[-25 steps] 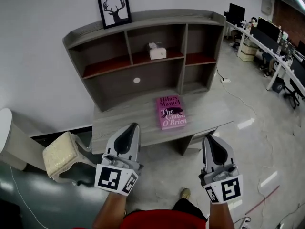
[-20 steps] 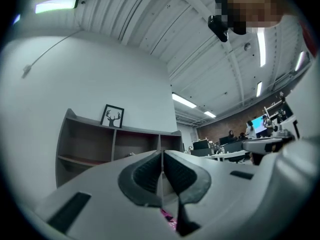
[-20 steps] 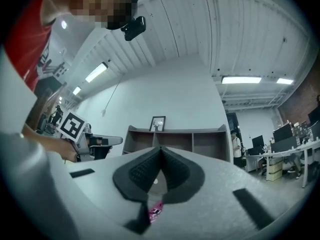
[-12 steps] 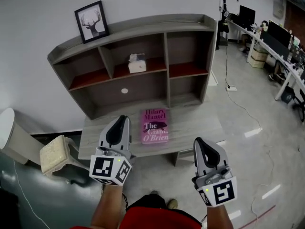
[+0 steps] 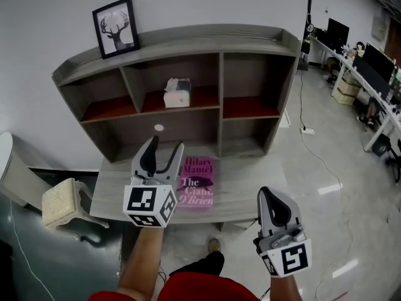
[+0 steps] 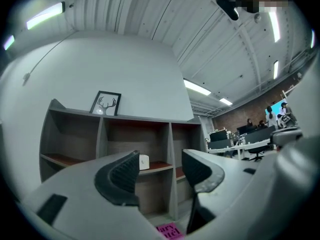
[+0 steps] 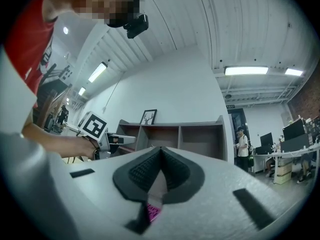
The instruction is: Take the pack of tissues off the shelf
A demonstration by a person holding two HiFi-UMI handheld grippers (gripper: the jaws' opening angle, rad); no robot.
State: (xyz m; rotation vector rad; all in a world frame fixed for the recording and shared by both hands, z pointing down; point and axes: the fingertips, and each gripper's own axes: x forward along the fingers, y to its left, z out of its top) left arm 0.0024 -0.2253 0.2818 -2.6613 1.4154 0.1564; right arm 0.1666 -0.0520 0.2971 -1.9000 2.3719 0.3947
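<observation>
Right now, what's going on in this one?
A person stands at a desk with a gripper in each hand. The left gripper is raised toward the shelf, its fingers opening with nothing between them. The pack of tissues sits untouched in the upper middle compartment. The right gripper hangs low, shut and empty.

matt wood shelf (image 5: pixel 188 34), v. glossy floor (image 5: pixel 326 158)

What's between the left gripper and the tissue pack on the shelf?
Only open air in the left gripper view; left gripper, jaws opening and empty, faces the tissue pack directly.
</observation>
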